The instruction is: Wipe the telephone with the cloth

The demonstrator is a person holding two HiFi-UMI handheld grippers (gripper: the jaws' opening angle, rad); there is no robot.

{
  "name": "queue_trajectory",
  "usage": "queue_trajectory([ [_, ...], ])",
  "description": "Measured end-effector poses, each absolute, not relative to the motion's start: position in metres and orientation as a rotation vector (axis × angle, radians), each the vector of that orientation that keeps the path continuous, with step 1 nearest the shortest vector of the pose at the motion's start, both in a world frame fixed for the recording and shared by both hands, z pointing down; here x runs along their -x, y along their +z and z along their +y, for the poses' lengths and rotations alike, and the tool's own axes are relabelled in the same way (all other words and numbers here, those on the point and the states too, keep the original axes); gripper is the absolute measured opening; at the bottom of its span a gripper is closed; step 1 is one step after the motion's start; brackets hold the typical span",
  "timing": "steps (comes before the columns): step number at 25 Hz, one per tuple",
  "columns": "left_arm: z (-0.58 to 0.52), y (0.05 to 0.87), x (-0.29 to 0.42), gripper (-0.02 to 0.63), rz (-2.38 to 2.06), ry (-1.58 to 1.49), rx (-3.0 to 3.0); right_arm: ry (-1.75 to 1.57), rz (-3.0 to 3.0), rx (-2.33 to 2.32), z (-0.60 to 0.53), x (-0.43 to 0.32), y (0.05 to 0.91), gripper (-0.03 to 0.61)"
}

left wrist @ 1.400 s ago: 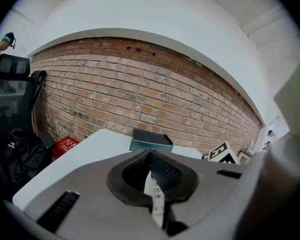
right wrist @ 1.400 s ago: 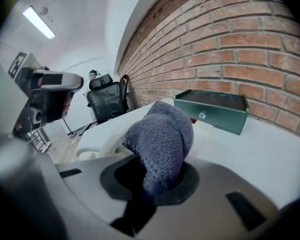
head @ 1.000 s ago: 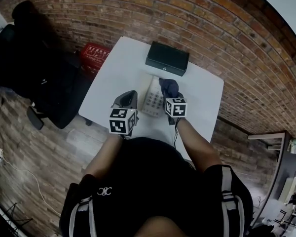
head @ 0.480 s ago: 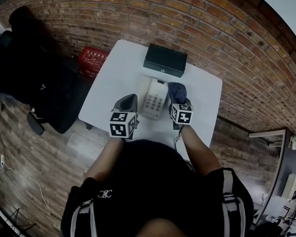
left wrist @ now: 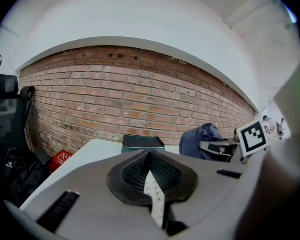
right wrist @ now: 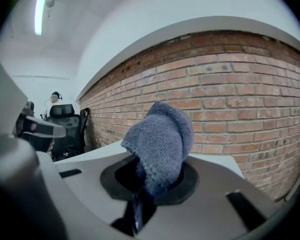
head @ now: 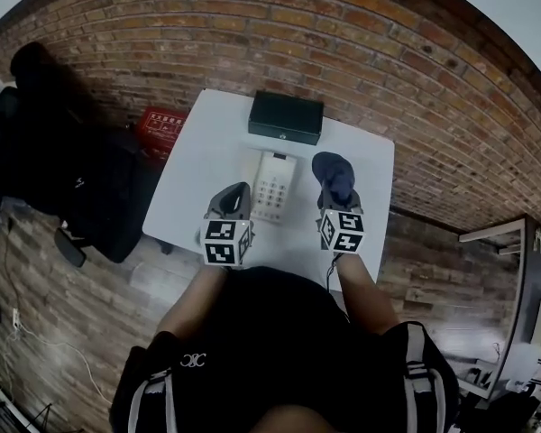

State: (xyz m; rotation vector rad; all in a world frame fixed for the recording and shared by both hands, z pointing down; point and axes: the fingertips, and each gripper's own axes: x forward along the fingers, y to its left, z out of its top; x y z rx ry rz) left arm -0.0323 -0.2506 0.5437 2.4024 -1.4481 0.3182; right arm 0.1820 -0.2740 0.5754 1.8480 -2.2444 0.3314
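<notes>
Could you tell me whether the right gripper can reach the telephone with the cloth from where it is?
Probably yes: the right gripper, jaws shut on the cloth, sits just right of the telephone with only bare table between; the left gripper is on the far side.

The telephone (head: 273, 186) at the frame's middle is cream-white with pale grey keys. Just right of it, the cloth (head: 334, 171) is a dusty blue-grey knit. The table (head: 207, 147) is plain white. The box (head: 286, 116) at its upper edge is black with a dark green cast. The left gripper (head: 238, 190) and right gripper (head: 335, 197) are grey with black pads and carry black-and-white square markers. The brick wall (head: 388, 43) is red-brown with pale mortar lines. At left sits a red crate (head: 160, 123).
</notes>
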Motion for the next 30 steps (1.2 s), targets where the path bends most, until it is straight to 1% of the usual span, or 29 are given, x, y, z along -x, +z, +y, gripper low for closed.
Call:
queue_trajectory([
  [4, -0.235, 0.529, 0.010, -0.005, -1.445, 0.310, -2.453, 0.232, -2.251, -1.916, -0.246, -0.206, 0.533, 0.038],
  [9, -0.222, 0.521, -0.034, -0.005, -1.389, 0.297, -2.508, 0.139, -2.227, -1.946, -0.205, -0.226, 0.508, 0.038],
  [12, -0.213, 0.516, -0.058, -0.005, -1.352, 0.292, -2.533, 0.111, -2.225, -1.931, -0.185, -0.235, 0.506, 0.038],
  [20, -0.192, 0.514, -0.100, -0.005, -1.308, 0.332, -2.572, 0.179, -2.218, -1.963, -0.156, -0.267, 0.513, 0.038],
  [30, -0.178, 0.515, -0.114, -0.005, -1.309, 0.369, -2.558, 0.195, -2.291, -1.978, -0.149, -0.274, 0.505, 0.038],
])
